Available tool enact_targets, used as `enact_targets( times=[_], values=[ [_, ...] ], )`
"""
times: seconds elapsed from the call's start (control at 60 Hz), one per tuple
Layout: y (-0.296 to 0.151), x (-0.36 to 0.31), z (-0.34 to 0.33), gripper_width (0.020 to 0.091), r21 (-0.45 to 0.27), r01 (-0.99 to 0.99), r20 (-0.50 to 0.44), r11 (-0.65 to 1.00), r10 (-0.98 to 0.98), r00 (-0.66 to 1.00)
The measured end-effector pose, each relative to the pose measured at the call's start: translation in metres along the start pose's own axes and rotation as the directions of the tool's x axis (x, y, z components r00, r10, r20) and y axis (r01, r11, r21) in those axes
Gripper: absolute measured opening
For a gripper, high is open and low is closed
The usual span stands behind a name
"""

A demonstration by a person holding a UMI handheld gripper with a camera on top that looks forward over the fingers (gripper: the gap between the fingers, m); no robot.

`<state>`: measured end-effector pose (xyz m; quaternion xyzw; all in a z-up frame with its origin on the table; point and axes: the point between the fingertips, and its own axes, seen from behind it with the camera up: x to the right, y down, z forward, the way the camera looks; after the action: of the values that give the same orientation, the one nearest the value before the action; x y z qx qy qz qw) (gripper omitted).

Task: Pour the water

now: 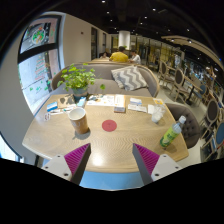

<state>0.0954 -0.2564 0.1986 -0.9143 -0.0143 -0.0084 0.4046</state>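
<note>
Smooth pale wood forms the rounded worktop (100, 140), a flat red disc (109, 126) at its middle, a tall paper cup (79, 121) left of the disc, a green plastic bottle (172, 133) lying tilted to its right, while the tongs (111, 160) gape wide, holding nothing.
</note>
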Motion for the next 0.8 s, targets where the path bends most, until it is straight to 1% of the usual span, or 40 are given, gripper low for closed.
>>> enact_targets(
  times=[0.267, 0.467, 0.6, 0.733, 0.8],
  values=[
    [0.042, 0.149, 0.026, 0.0855, 0.022, -0.042, -0.043, 0.999, 0.043, 0.998],
    [0.071, 0.254, 0.069, 0.0855, 0.016, -0.061, -0.054, 0.998, 0.062, 0.997],
    [0.065, 0.289, 0.111, 0.0853, 0.044, -0.083, -0.02, 0.996, 0.084, 0.996],
    [0.044, 0.301, 0.155, 0.0856, 0.102, -0.076, 0.018, 0.992, 0.074, 0.997],
    [0.036, 0.304, 0.175, 0.0853, 0.124, -0.064, 0.02, 0.99, 0.062, 0.998]
  ],
)
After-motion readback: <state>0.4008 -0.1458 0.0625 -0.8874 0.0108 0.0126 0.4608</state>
